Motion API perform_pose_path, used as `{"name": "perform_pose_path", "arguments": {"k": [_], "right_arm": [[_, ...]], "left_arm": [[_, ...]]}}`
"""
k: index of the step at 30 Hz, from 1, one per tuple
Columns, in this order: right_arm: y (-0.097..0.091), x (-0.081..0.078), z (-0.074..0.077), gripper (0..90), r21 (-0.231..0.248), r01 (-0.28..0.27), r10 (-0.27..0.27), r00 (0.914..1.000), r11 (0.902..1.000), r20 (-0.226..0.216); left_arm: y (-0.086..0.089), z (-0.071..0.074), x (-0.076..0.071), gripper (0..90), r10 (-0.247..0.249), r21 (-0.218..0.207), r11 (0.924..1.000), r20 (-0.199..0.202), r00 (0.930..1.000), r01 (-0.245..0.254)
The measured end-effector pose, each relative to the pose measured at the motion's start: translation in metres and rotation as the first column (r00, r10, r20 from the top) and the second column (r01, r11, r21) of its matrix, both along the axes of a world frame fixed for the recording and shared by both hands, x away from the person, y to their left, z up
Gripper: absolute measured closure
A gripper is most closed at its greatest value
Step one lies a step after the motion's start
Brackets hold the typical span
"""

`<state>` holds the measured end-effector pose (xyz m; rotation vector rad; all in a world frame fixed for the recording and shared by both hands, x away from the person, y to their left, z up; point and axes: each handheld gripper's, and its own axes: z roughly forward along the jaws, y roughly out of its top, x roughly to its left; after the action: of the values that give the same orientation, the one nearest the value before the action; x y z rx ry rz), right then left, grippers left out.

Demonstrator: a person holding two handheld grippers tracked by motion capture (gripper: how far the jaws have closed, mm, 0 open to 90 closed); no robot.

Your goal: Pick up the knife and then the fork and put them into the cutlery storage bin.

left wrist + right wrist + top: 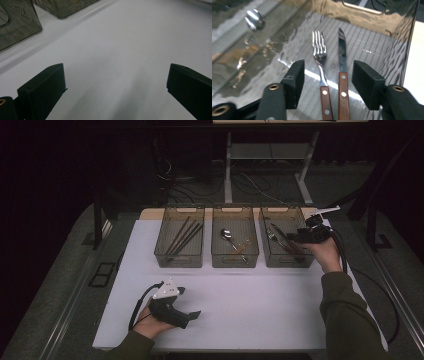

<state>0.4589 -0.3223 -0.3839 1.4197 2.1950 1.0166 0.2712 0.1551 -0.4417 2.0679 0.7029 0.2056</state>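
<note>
Rightmost bin (367,15): fork (320,53), knife (342,55) between parted jaws, untouched.

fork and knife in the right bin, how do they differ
The fork ends in thin tines, while the knife ends in one flat pointed blade. The fork narrows to a slim neck before its handle; the knife keeps a broad blade down to its handle. The knife's tip reaches a little farther along the bin than the fork's tines. Both lie flat, side by side, with riveted brown wooden handles, between the open right gripper jaws.
</note>
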Motion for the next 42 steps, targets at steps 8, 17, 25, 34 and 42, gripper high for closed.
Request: {"name": "perform_pose_path", "arguments": {"k": [8, 17, 25, 34, 42], "right_arm": [[0.002, -0.012, 0.010, 27.7, 0.038, -0.033, 0.032, 0.9988, 0.9987, 0.038], [0.004, -0.034, 0.018, 20.5, 0.070, -0.088, 0.081, 0.9918, 0.9937, 0.099], [0.010, -0.055, 0.022, 18.1, 0.090, -0.123, 0.109, 0.9825, 0.9883, 0.151], [0.024, -0.085, 0.026, 15.5, 0.073, -0.172, 0.152, 0.9622, 0.9824, 0.226], [0.032, -0.113, 0.017, 15.4, 0.065, -0.202, 0.179, 0.9504, 0.9772, 0.254]], "left_arm": [[0.002, 0.001, 0.002, 1.1, -0.004, 0.002, 1.0000, -0.002, 1.0000, 0.004], [0.003, 0.001, 0.002, 1.1, -0.009, 0.005, 0.9999, -0.007, 0.9999, 0.009], [0.005, 0.001, 0.001, 1.1, -0.007, 0.004, 1.0000, -0.005, 1.0000, 0.008], [0.006, 0.001, 0.000, 1.1, -0.011, 0.006, 0.9999, -0.001, 0.9999, 0.011], [0.006, 0.001, 0.000, 1.1, -0.018, 0.009, 0.9998, 0.002, 0.9998, 0.018]]}}
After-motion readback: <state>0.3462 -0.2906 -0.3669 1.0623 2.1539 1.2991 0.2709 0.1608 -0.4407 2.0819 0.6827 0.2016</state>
